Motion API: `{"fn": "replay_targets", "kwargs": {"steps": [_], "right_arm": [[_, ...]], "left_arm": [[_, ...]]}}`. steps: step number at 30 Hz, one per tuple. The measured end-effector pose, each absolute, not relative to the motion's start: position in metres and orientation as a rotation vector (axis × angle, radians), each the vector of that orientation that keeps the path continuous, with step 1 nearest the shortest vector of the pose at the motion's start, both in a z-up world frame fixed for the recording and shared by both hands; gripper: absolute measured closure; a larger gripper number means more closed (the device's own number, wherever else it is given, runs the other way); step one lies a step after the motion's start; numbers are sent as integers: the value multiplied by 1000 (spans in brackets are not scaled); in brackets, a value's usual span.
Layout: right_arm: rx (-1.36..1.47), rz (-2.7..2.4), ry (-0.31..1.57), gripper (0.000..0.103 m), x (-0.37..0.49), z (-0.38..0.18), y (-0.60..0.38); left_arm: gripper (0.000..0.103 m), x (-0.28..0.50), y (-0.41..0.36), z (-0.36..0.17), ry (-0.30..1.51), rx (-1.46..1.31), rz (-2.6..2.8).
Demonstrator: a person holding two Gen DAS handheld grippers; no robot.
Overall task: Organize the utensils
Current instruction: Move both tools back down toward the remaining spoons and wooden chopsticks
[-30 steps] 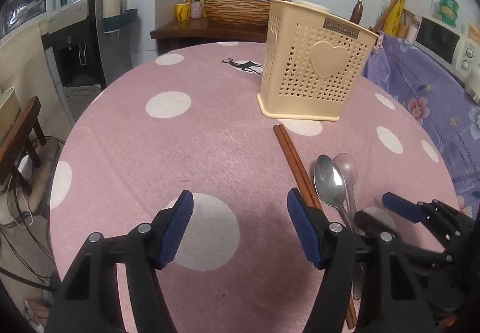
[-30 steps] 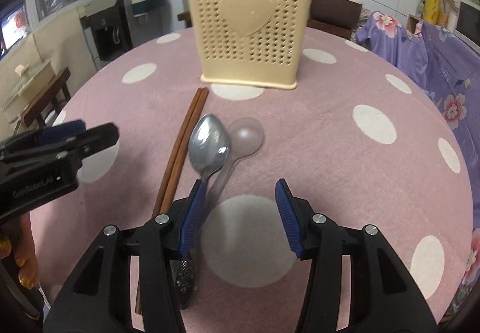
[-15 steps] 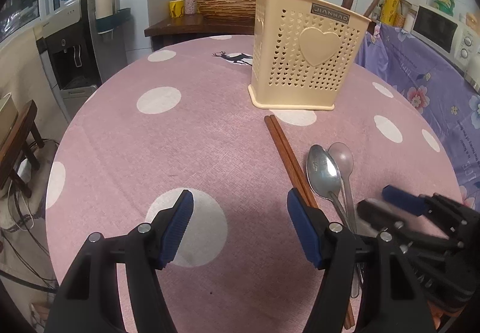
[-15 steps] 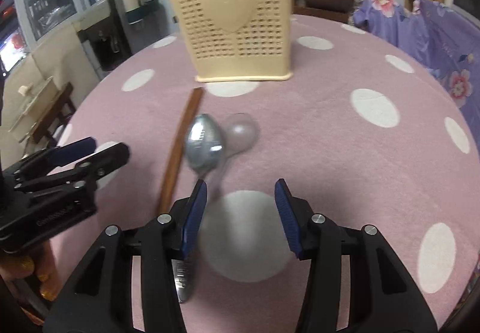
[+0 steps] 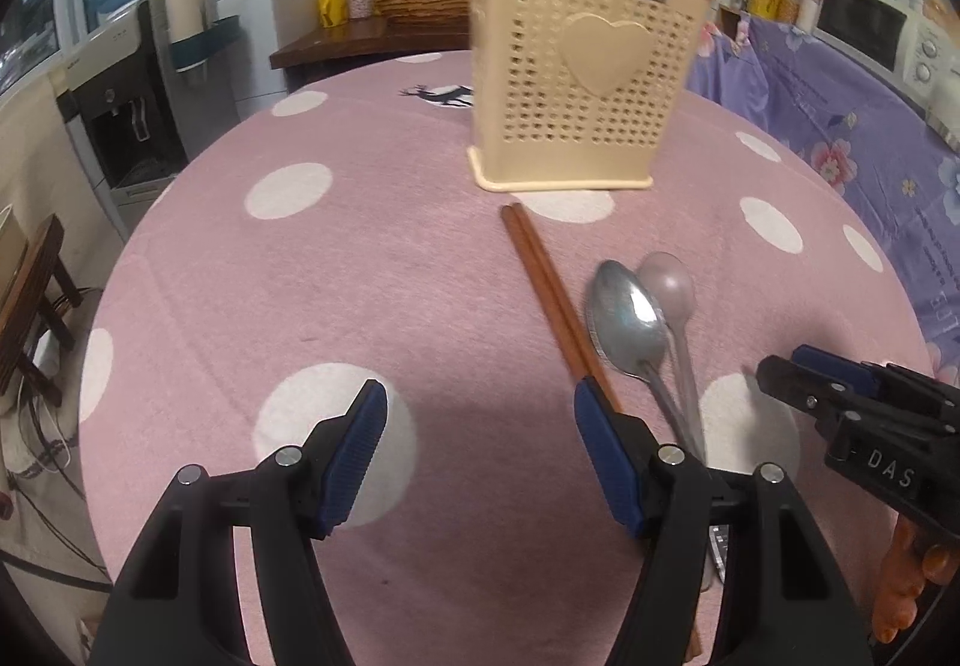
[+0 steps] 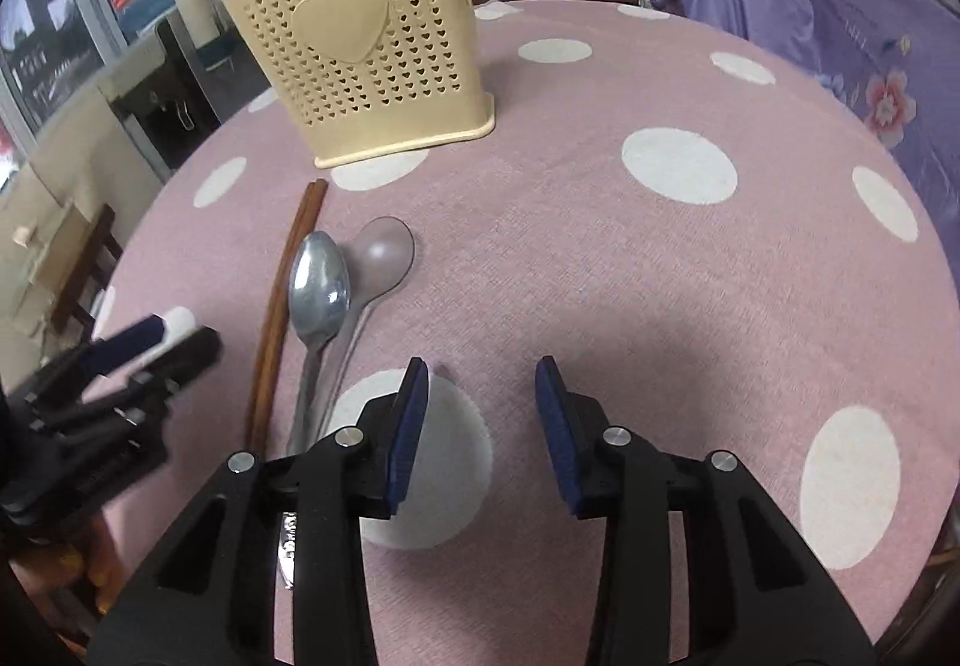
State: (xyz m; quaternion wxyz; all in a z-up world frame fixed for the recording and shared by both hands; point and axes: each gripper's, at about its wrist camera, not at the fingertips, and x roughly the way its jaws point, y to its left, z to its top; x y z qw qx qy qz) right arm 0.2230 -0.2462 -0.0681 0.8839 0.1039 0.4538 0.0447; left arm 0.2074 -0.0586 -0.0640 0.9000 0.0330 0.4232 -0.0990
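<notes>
A cream perforated utensil holder (image 5: pixel 582 78) (image 6: pixel 366 60) stands on the pink dotted table, with some utensil handles sticking out of its top. In front of it lie brown chopsticks (image 5: pixel 552 300) (image 6: pixel 282 306), a metal spoon (image 5: pixel 627 324) (image 6: pixel 318 294) and a clear plastic spoon (image 5: pixel 669 288) (image 6: pixel 381 258), side by side. My left gripper (image 5: pixel 474 414) is open and empty, left of the chopsticks. My right gripper (image 6: pixel 480 390) is open and empty, right of the spoon handles; it also shows in the left wrist view (image 5: pixel 804 372).
The round table (image 5: pixel 300 276) (image 6: pixel 660 276) has a pink cloth with white dots. A water dispenser (image 5: pixel 132 84) and a wooden stool (image 5: pixel 36 294) stand to the left. A purple flowered cloth (image 5: pixel 840 126) and a microwave (image 5: pixel 870 30) are at the right.
My right gripper has shifted to the right, off the spoon handle, and tilted. My left gripper has drawn back slightly. The utensils have not moved.
</notes>
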Motion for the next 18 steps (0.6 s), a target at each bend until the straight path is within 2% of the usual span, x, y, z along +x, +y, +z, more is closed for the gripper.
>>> {"fn": "replay_targets", "kwargs": {"steps": [8, 10, 13, 18], "right_arm": [[206, 99, 891, 63, 204, -52, -241], [182, 92, 877, 60, 200, -47, -240], [166, 99, 864, 56, 196, -37, -240], [123, 129, 889, 55, 206, -31, -231]], "left_arm": [[39, 206, -83, -73, 869, 154, -190], [39, 206, -80, -73, 868, 174, -167], [38, 207, -60, -73, 886, 160, -131], [41, 213, -28, -62, 877, 70, -72]]}}
